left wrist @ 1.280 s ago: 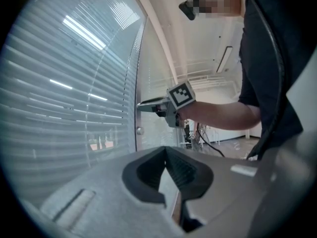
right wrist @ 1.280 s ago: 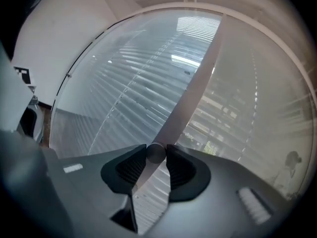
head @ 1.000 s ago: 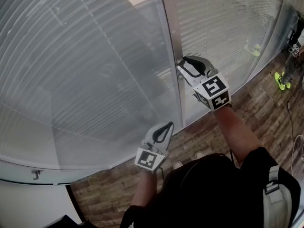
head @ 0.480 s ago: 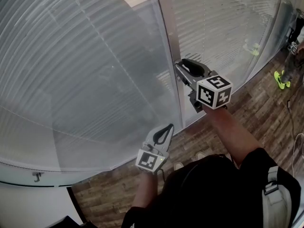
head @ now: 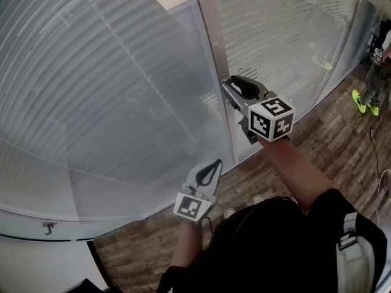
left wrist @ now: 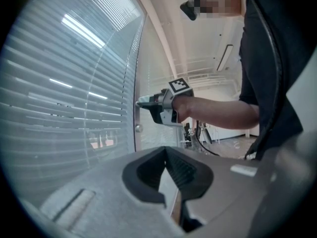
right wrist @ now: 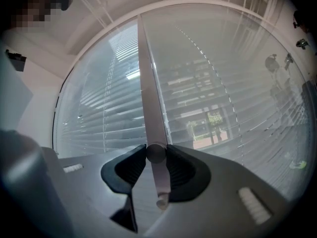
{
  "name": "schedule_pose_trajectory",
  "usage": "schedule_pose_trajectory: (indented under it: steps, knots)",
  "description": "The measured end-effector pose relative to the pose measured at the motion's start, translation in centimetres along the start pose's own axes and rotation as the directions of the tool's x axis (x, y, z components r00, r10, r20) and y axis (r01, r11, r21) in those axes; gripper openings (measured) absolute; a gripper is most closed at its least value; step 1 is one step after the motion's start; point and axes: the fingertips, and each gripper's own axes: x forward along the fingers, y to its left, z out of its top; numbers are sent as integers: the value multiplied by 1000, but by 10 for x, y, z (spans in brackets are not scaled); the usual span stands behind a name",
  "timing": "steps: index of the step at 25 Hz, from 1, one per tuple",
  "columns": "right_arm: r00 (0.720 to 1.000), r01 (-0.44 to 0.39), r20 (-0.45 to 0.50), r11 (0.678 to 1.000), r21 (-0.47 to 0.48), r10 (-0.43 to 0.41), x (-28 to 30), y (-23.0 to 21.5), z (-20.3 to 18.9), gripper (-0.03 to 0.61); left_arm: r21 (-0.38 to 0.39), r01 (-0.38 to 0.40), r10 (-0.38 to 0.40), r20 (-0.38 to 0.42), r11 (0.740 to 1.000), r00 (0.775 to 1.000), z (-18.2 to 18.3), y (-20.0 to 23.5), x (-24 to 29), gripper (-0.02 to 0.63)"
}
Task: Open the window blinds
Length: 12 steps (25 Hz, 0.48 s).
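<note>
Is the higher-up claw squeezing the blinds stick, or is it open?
Squeezing it. The right gripper has its fingers pressed on the blinds wand from both sides, no gap showing.

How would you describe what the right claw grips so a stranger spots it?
Find the wall of pale slatted window blinds; a grey upright post divides it. Along that post runs a slim, round-ended grey rod, clamped in the right claw.

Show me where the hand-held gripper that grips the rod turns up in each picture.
Head view: right hand-held gripper at centre, by the window post.
Left gripper view: mid-frame, on an outstretched arm.
Right gripper view: bottom, jaws shut on the rod.
Shared landmark: the blinds.
</note>
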Motion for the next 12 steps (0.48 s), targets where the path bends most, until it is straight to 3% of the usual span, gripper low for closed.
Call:
schedule_pose_trajectory:
  steps: [3, 7, 10, 12]
  knots:
    - [1000, -23, 5, 1000, -2, 23, 1, 1, 1, 137, 3, -2, 2, 3, 1000, 1000, 1, 0, 1, 5]
    - [999, -53, -7, 997, -65, 52, -4, 2, -2, 212, 3, -4, 4, -2, 1000, 1000, 1, -1, 1, 5]
    - [998, -52, -35, 983, -177, 46, -7, 1, -6, 216, 7, -10, 10, -6, 1000, 1000, 0, 0, 0, 5]
    - [997, -52, -65, 952, -303, 34, -8, 2, -10, 219, 9, -12, 12, -5, 1000, 1000, 0, 0, 0, 5]
